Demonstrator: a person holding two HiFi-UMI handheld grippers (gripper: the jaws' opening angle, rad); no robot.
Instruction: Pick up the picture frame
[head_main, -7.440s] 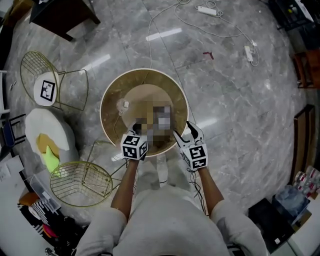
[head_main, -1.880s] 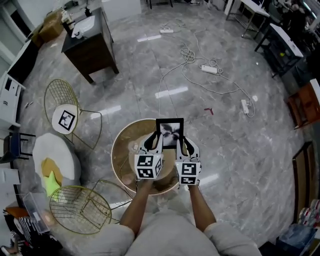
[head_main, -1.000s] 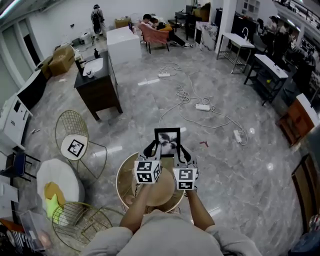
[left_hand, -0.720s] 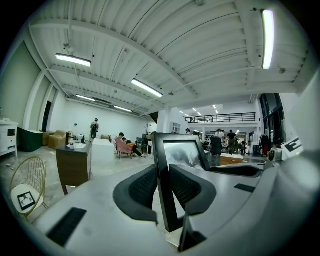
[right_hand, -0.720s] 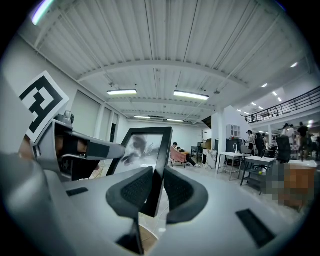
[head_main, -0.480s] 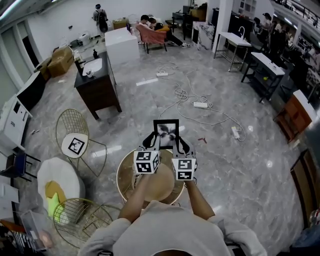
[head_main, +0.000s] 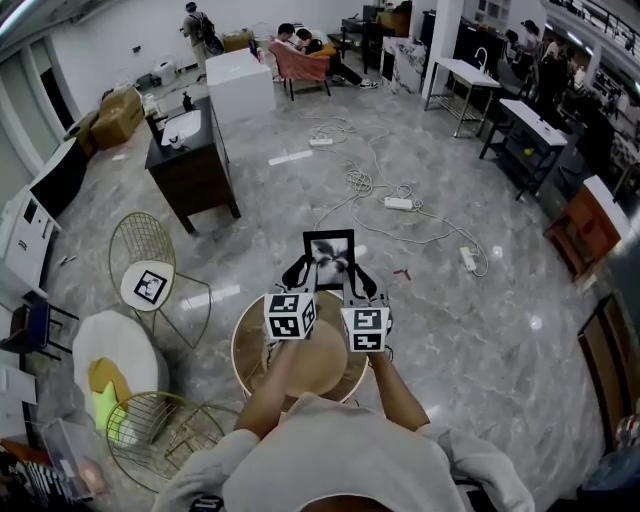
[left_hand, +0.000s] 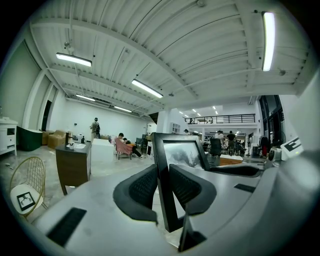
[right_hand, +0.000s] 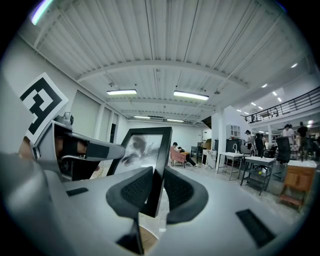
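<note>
Frame: picture frame (head_main: 328, 248) hangs upright in mid-air, well above the round table (head_main: 243, 345).
Left claw: left gripper (left_hand: 161, 186) is closed tight on the frame's left edge, one pad on each face.
Right claw: right gripper (right_hand: 156, 192) is clamped the same way on the right edge.
Change: seconds ago the frame was down at the table top; over the last second it barely shifts.
Meaning: the lift looks complete, and only a steady hold seems left.

Black picture frame (head_main: 329, 257), grey marbled floor (head_main: 470, 330), gold wire chair (head_main: 140, 265)
</note>
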